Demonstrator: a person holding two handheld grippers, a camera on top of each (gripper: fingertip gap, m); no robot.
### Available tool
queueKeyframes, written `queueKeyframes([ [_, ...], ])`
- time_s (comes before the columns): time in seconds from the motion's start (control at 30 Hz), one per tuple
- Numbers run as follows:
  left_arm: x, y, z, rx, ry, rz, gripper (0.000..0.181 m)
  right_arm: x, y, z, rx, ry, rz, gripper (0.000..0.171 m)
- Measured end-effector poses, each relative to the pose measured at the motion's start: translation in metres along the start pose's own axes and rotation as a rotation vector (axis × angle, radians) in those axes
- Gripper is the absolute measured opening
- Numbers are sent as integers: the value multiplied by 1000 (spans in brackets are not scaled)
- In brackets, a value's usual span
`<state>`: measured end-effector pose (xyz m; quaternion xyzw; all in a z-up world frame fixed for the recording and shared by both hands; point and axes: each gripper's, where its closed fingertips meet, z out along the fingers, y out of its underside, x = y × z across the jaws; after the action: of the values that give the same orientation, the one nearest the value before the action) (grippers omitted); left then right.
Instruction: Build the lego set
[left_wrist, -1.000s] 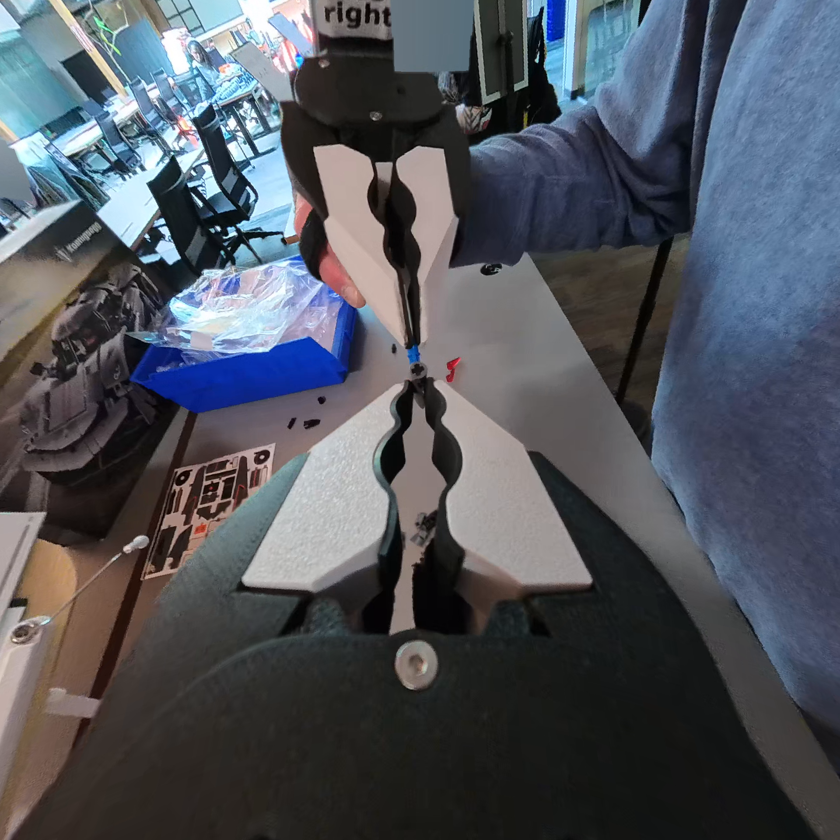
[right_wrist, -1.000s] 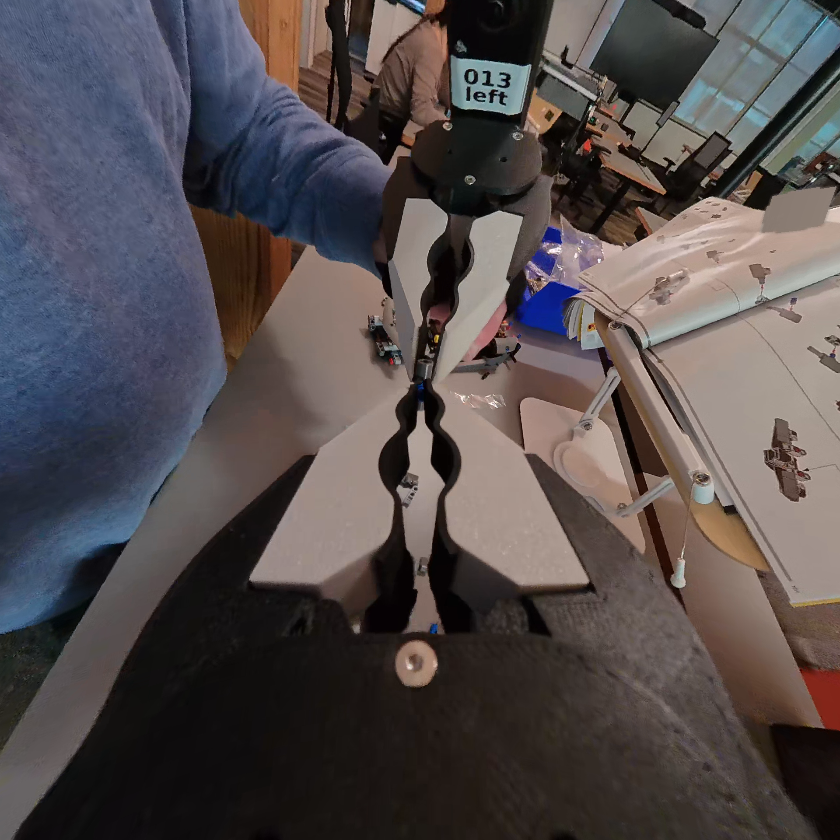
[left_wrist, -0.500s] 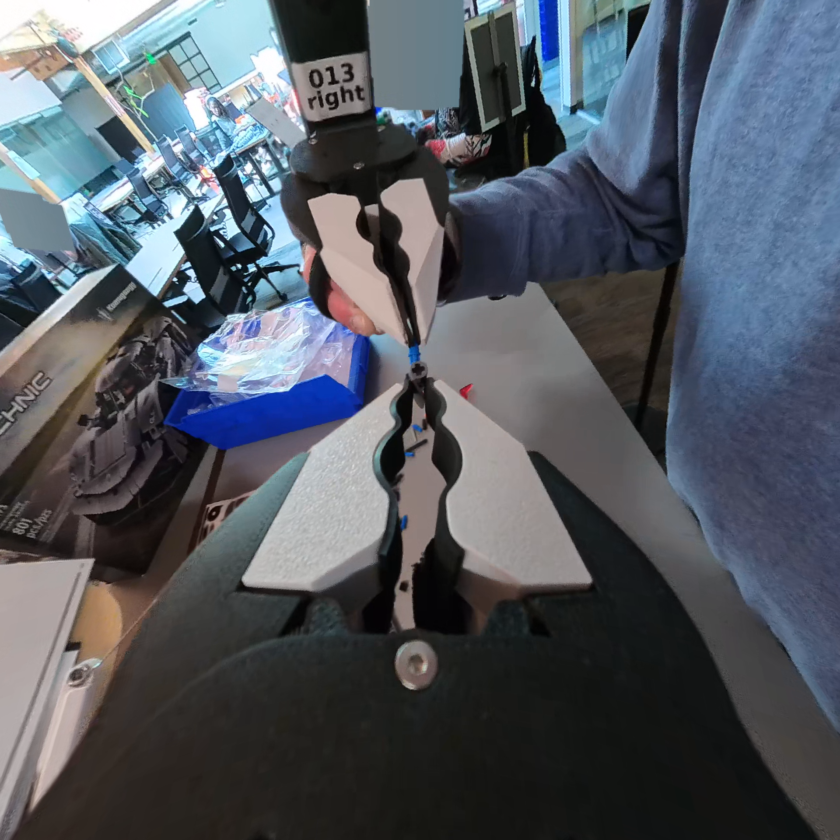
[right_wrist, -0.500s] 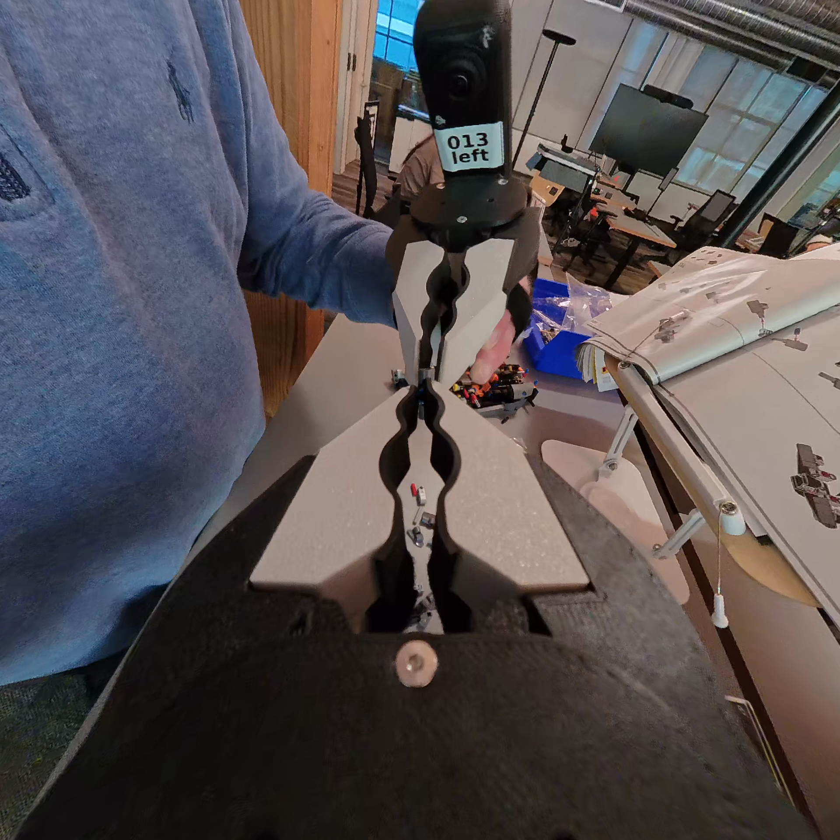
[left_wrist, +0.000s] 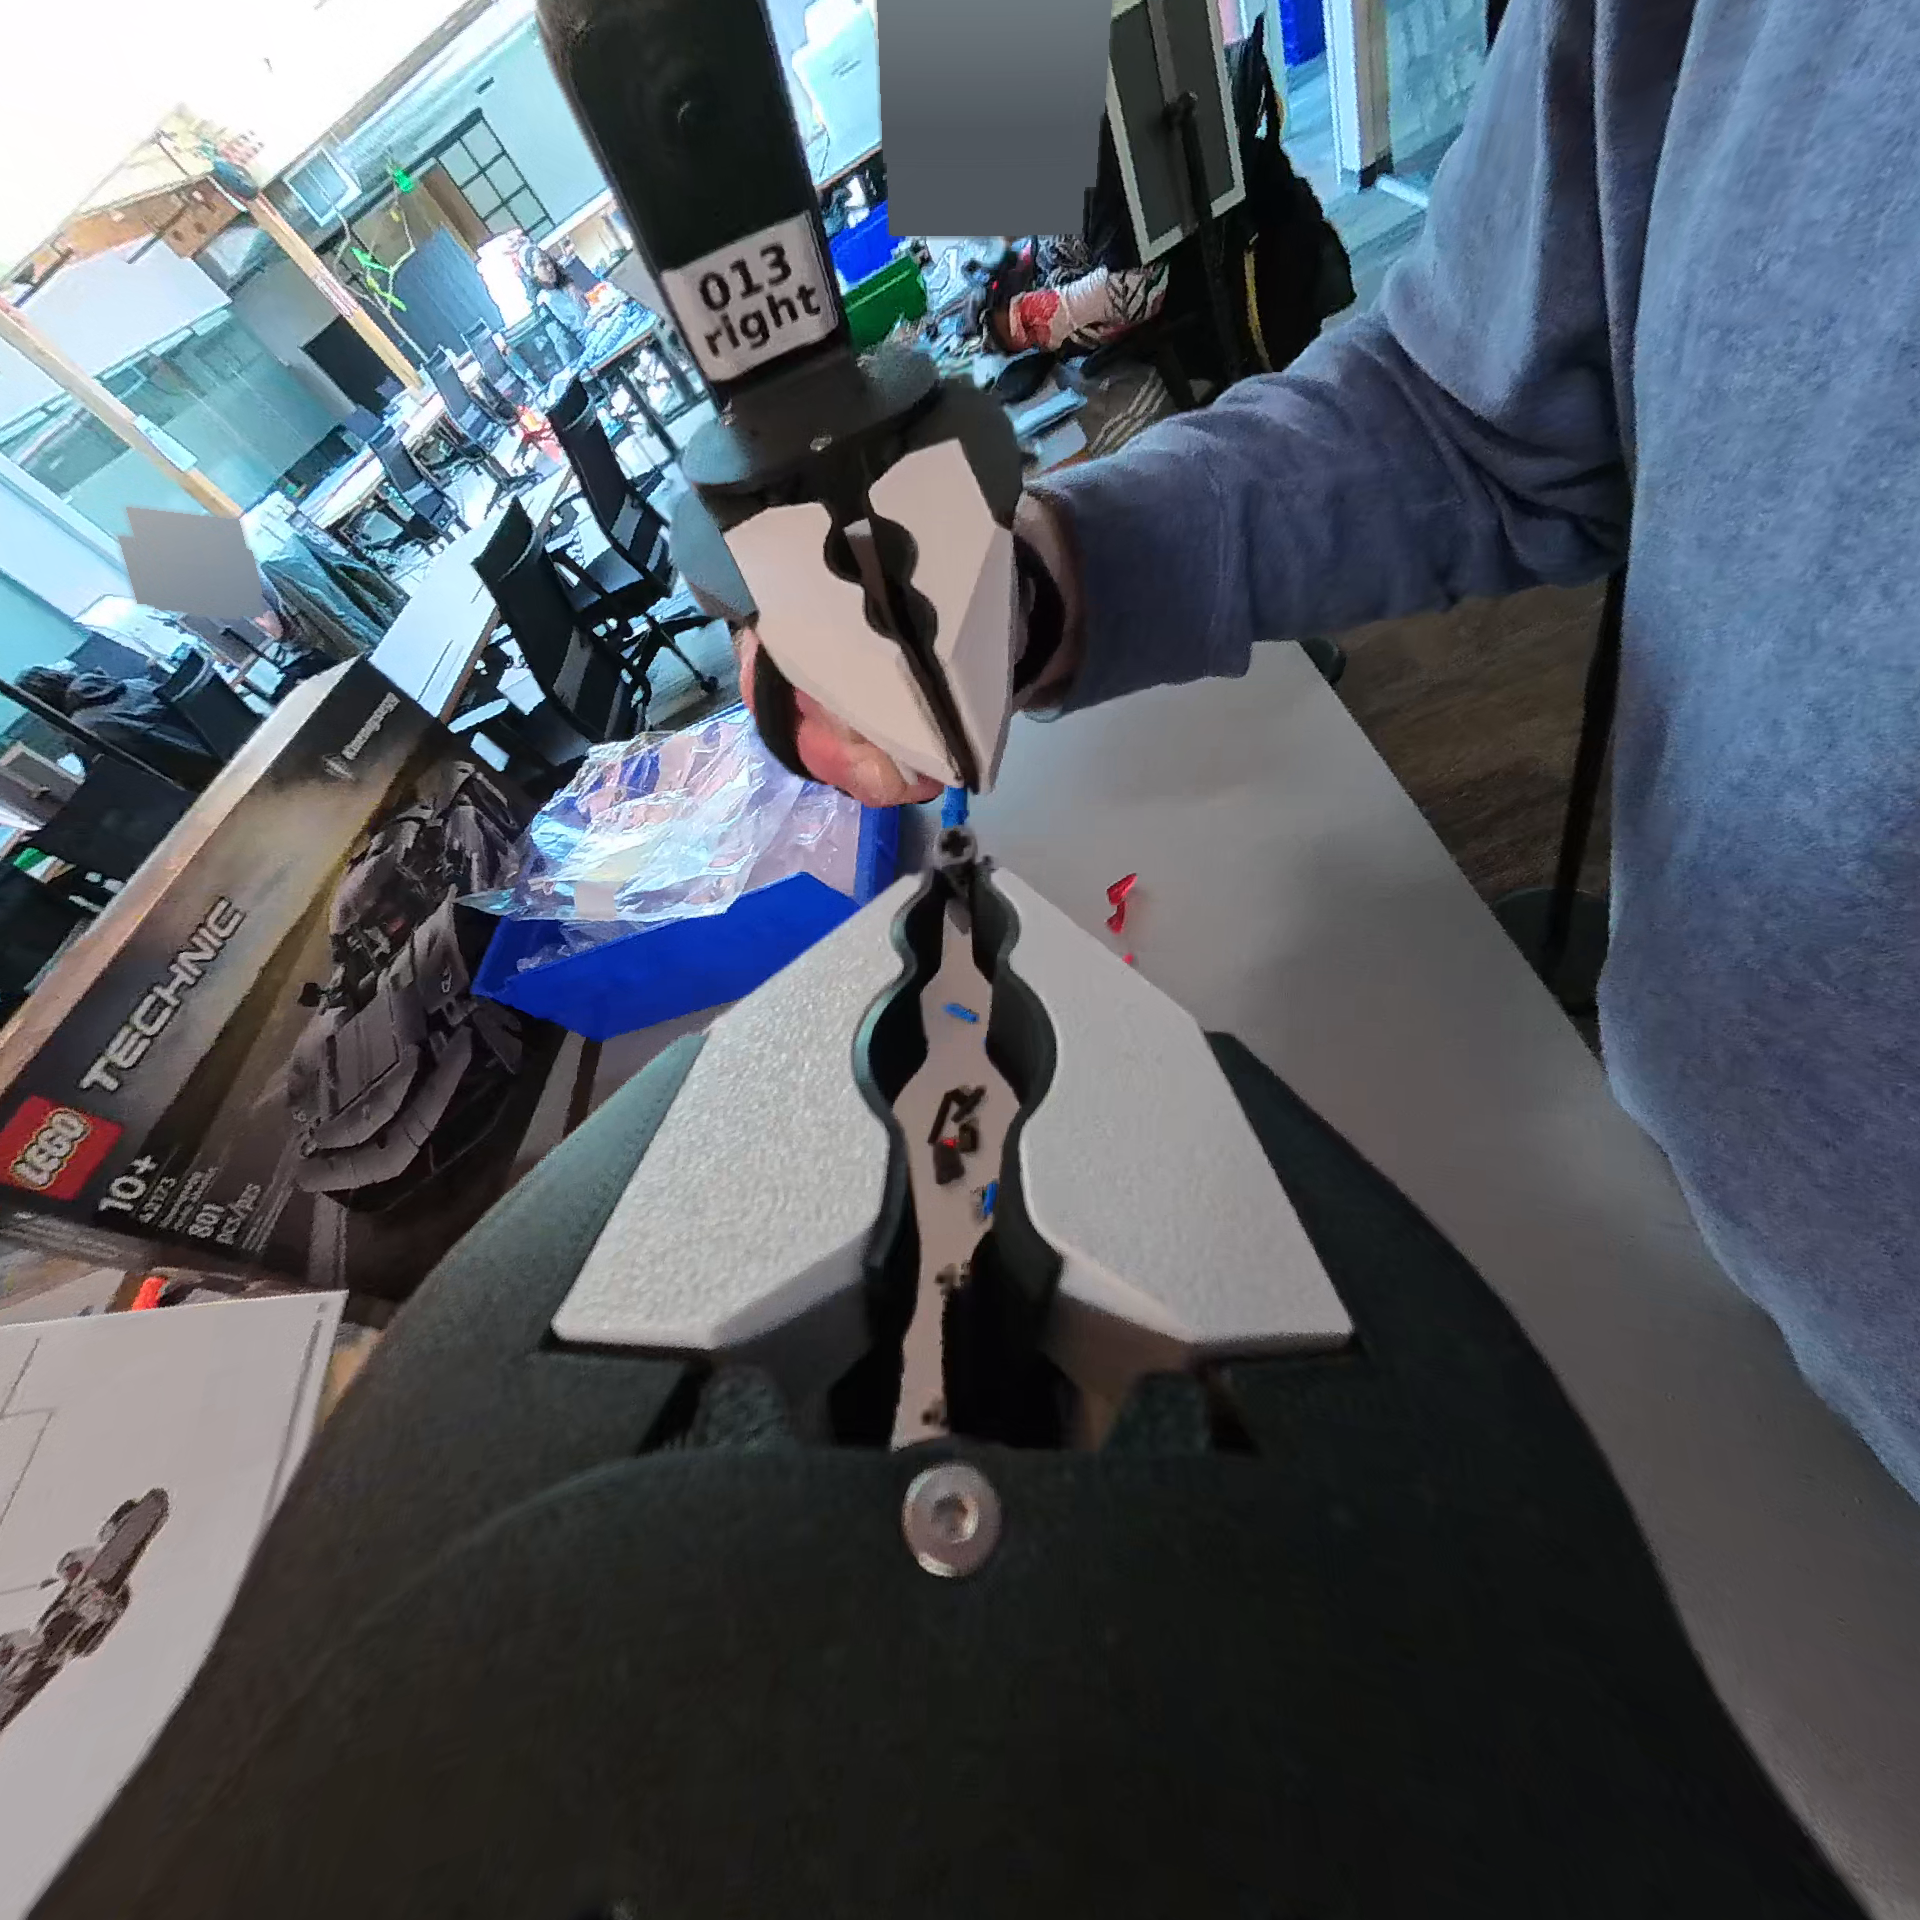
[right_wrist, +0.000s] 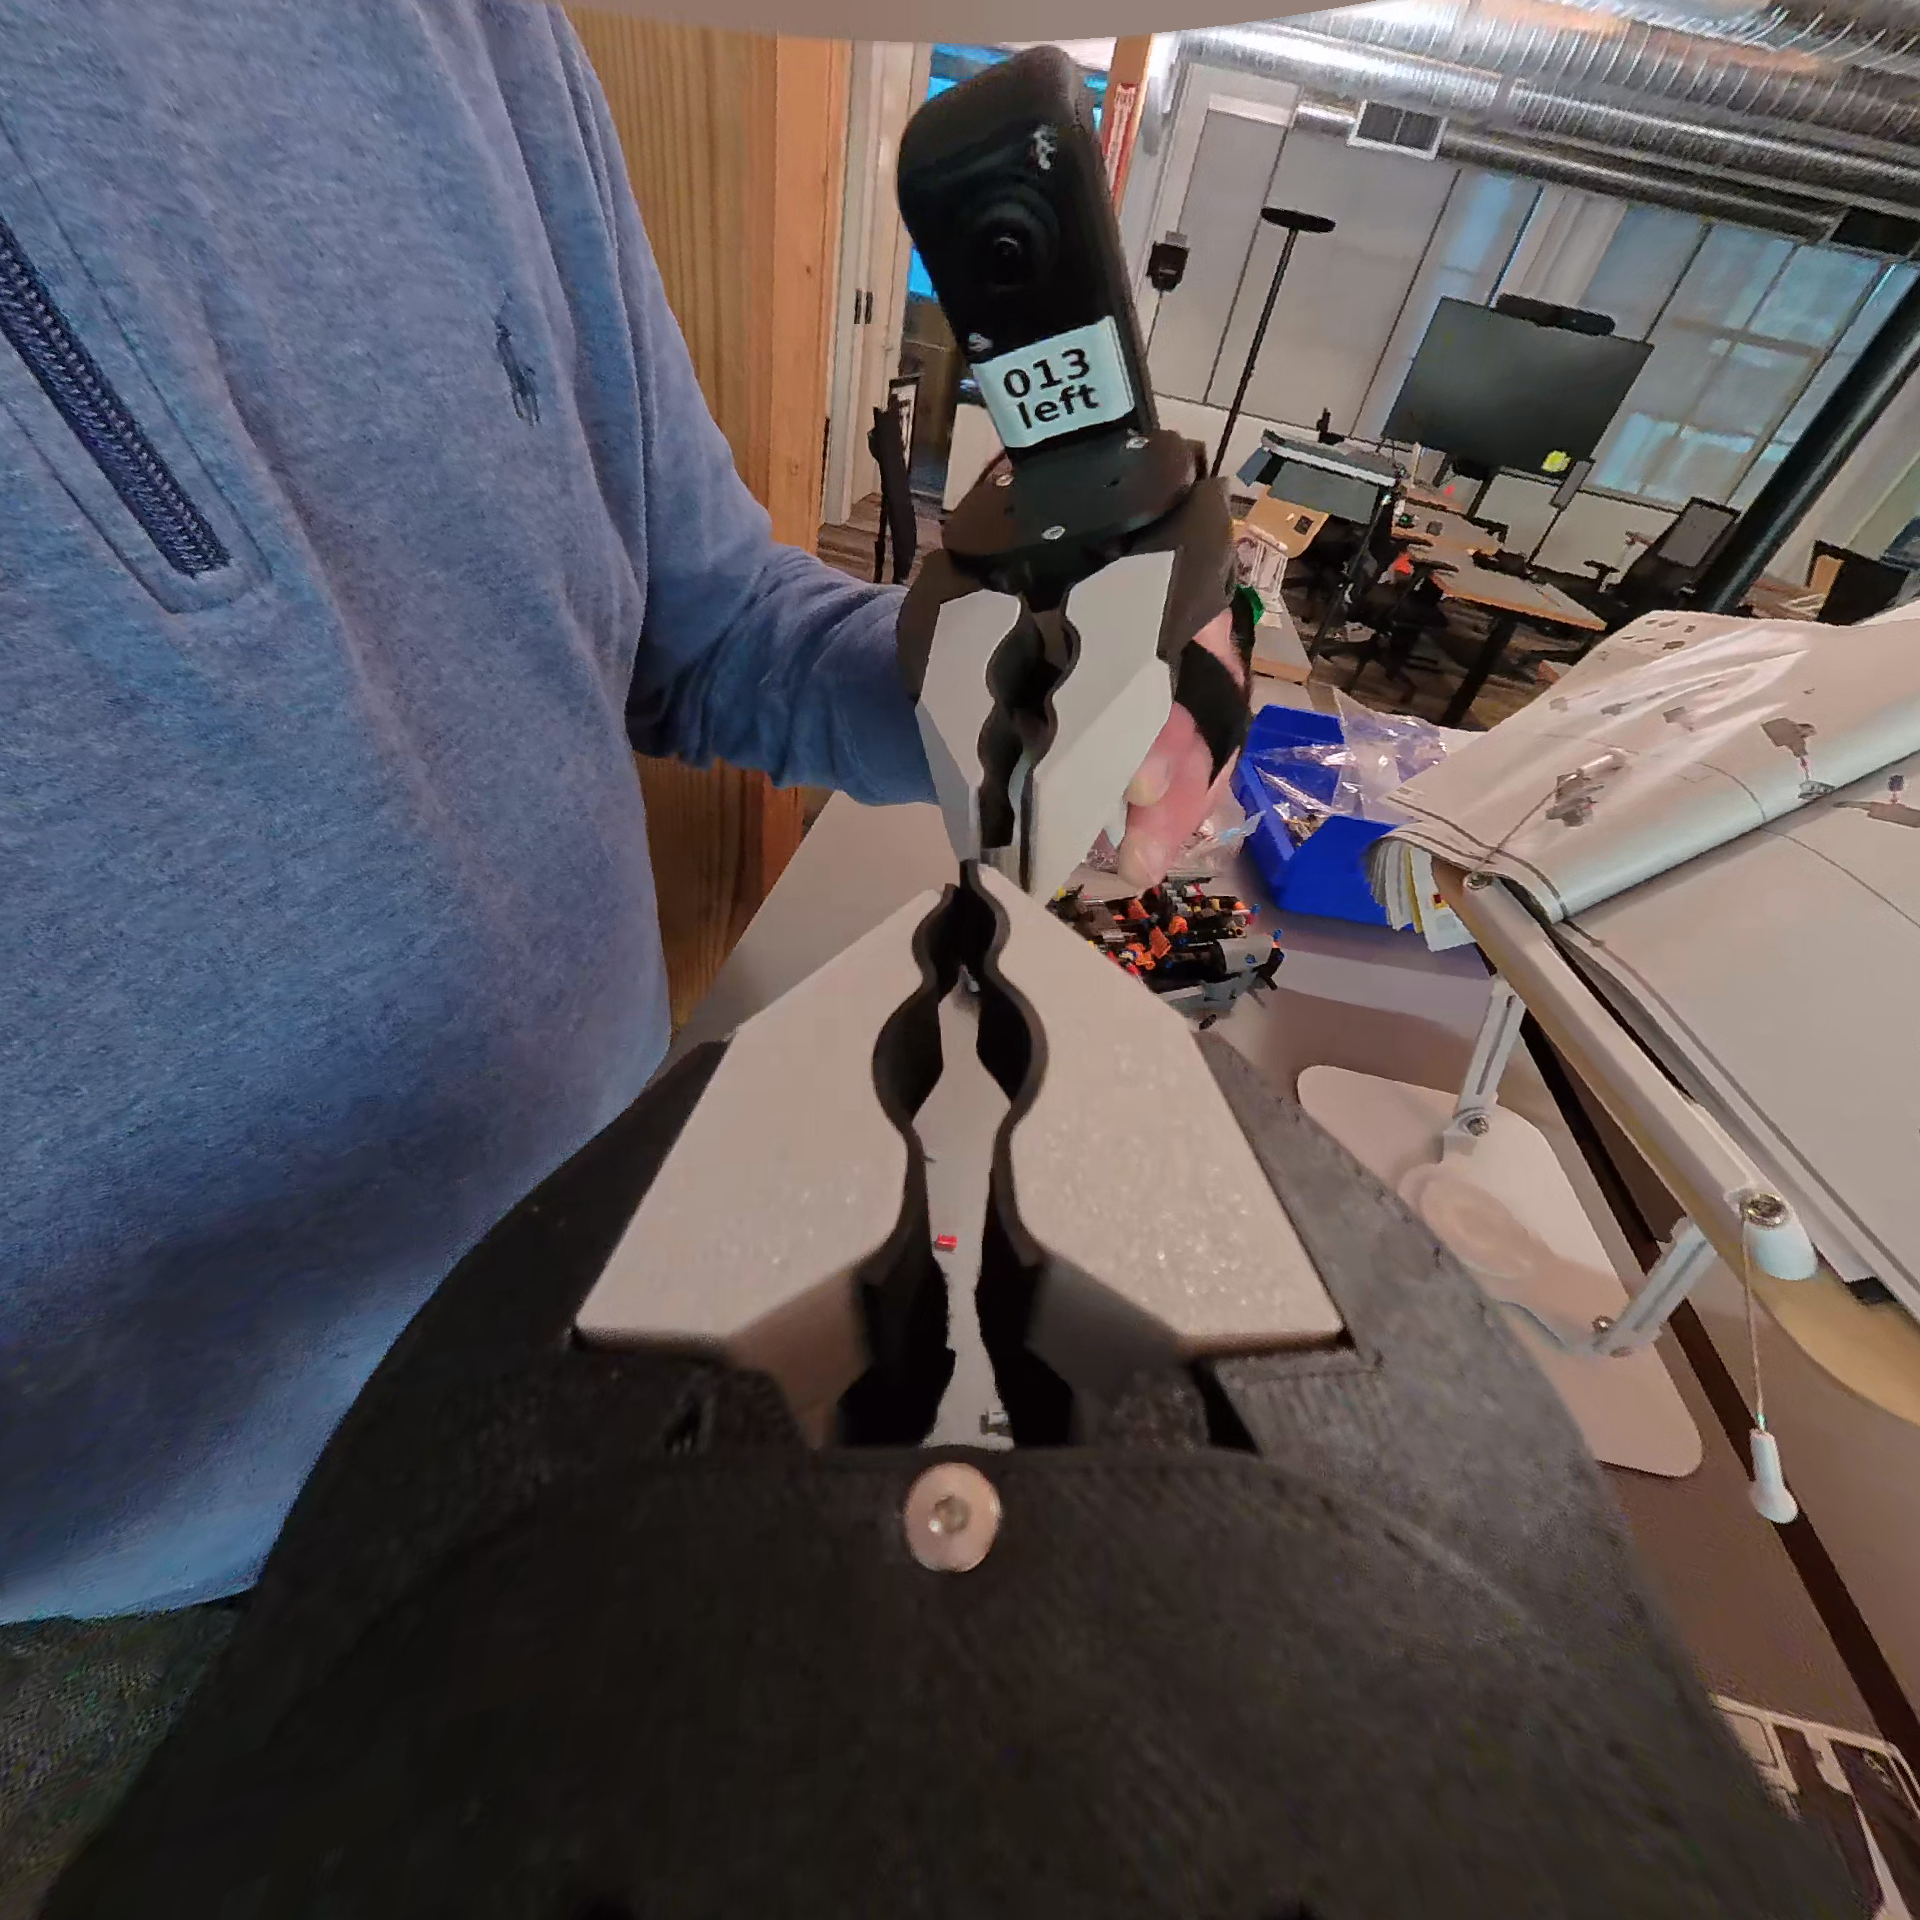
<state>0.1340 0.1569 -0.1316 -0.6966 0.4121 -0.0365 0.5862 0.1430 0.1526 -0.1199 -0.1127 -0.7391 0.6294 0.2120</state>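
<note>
In the left wrist view my left gripper (left_wrist: 958, 883) is shut on a small dark grey connector (left_wrist: 954, 847) with a cross hole. My right gripper (left_wrist: 968, 781) comes down from above and is shut on a small blue pin (left_wrist: 954, 802). The pin's end meets the connector, tip to tip, in the air above the grey table (left_wrist: 1299, 935). In the right wrist view my right gripper (right_wrist: 969, 894) points up at the left gripper (right_wrist: 997, 868). The two small pieces are almost hidden between the tips there.
A blue bin (left_wrist: 665, 966) with clear bags and a set box (left_wrist: 208, 987) stand left. A red piece (left_wrist: 1120, 899) and loose parts (left_wrist: 956, 1122) lie on the table. A partly built model (right_wrist: 1174, 925) and an open booklet (right_wrist: 1714, 831) on a stand sit right. The person's blue sleeve (left_wrist: 1351, 499) is close. Only a small space, under 4 cm, lies between the two pairs of fingers.
Both grippers have risen and tilted up together, still tip to tip. The table and loose parts now lie farther below. Both stay shut on their pieces.
</note>
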Motion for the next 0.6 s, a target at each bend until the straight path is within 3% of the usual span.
queueKeyframes([
  [0.6, -2, -6, 7, 64, -4, 0, 4, 3, 0, -6, 57, 5, 75, 0],
])
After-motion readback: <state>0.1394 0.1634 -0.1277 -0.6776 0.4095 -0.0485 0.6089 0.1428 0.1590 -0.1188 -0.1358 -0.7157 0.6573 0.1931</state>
